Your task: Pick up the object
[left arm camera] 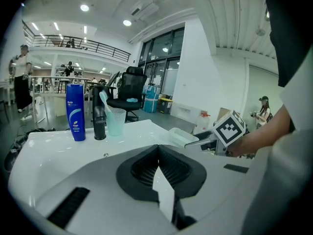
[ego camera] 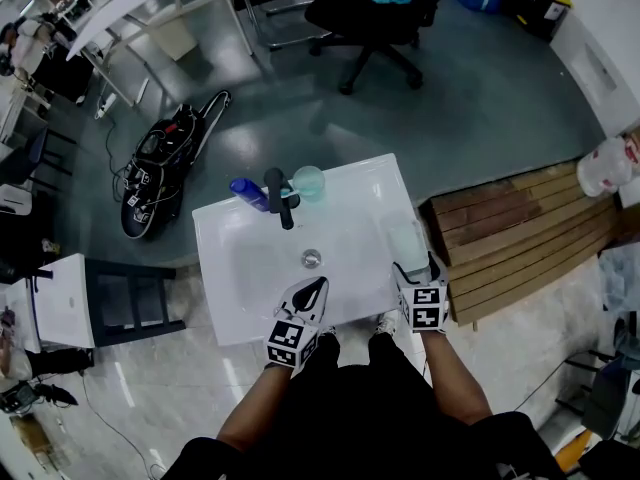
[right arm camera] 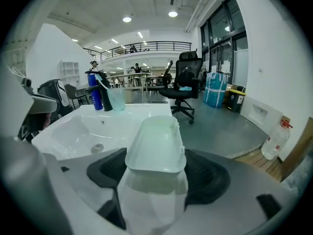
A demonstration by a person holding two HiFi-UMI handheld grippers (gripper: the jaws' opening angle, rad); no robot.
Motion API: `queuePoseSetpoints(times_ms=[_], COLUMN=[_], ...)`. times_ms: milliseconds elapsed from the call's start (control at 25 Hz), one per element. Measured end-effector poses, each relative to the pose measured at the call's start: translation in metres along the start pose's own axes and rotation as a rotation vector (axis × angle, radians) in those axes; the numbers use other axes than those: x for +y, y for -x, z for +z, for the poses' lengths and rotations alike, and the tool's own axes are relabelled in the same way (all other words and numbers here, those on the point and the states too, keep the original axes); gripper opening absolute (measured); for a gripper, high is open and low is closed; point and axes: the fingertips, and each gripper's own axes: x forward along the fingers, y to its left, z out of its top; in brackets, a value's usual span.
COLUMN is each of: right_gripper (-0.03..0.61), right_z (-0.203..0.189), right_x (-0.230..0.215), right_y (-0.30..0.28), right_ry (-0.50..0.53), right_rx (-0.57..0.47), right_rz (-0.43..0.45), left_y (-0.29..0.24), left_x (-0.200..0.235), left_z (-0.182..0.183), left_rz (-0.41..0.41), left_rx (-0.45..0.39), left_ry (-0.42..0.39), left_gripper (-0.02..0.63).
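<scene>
Black ribbed pads of the right gripper stand spread wide, one on each side of a pale green, translucent plastic dish, the object to be picked up. The dish lies lengthwise between them (not yet pinched, as far as the right gripper view shows). It rests along the right edge of a glossy white sink top, close to the near right corner. The left gripper is pressed together on nothing and hovers over the near edge, just left of the middle. At the far edge stand a blue bottle, a black tap and a clear cup, well apart from both tools. The likely risk is the dish slipping. Its walls look smooth, thin and sloped, so a squeeze placed too high or off centre could pop it out of the pads. Because it sits so near the right edge, a nudge could send it off the top to the floor.
</scene>
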Motion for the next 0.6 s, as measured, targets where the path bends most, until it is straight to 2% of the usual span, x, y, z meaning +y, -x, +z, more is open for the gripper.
queuePoseSetpoints(times_ms=[600], right_gripper=[0.382], right_z=[0.088], right_x=[-0.002], right_y=[0.037], right_ry=[-0.008], right_rx=[-0.164], right_rz=[0.006], left_y=[-0.009], left_x=[-0.004], left_z=[0.026], left_rz=[-0.02], left_rx=[-0.048], left_ry=[-0.028], left_gripper=[0.014])
